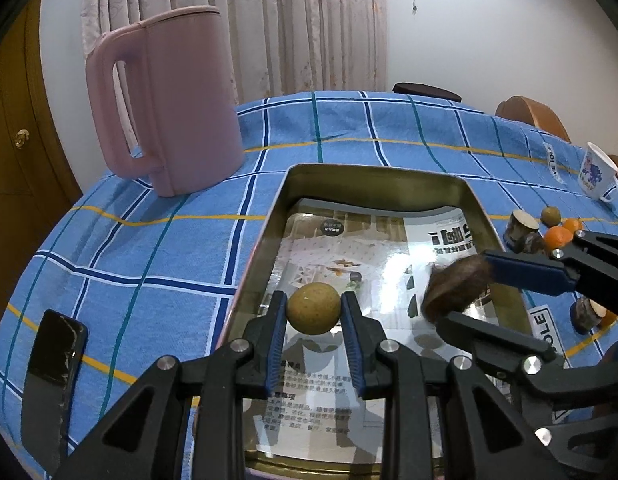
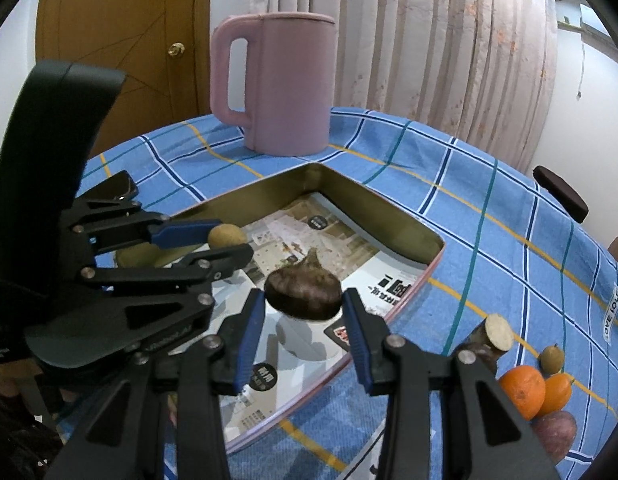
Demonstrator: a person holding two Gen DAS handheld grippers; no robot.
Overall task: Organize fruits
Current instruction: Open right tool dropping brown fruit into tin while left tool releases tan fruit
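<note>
Evidently, two fruits are held over the tray point(image 1: 475, 204) at once: a small round tan fruit point(image 1: 313, 308) is pinched between the blue pads of the left gripper point(image 1: 313, 312), and a dark brown, pointed-top fruit point(image 2: 304, 294) is pinched by the right gripper point(image 2: 304, 304), both above the printed sheet point(image 1: 349, 264) that lines the tray floor. Whether either fruit already touches the sheet cannot be told. A roll is judged the chief risk: the tan fruit is nearly a ball, and if released from any height onto the glossy sheet it could run toward the tray wall or into the brown fruit. The brown fruit appears gripped across its widest part, so a slip would be caused by its tapering, rounded sides if the squeeze eased early. A clash between the two grippers is also possible, since the right gripper's fingers are seen just beside the left one, to its right. Ahead of both grippers the tray floor lies open up to the far rim, giving room to set down forward. To the right of the right gripper, beyond the tray's edge, oranges point(image 2: 523, 390), another small tan fruit point(image 2: 552, 358) and cut stem pieces point(image 2: 493, 334) rest on the worktop point(image 2: 489, 216). Ahead and left, the pink jug point(image 2: 285, 84) stands well apart.
</note>
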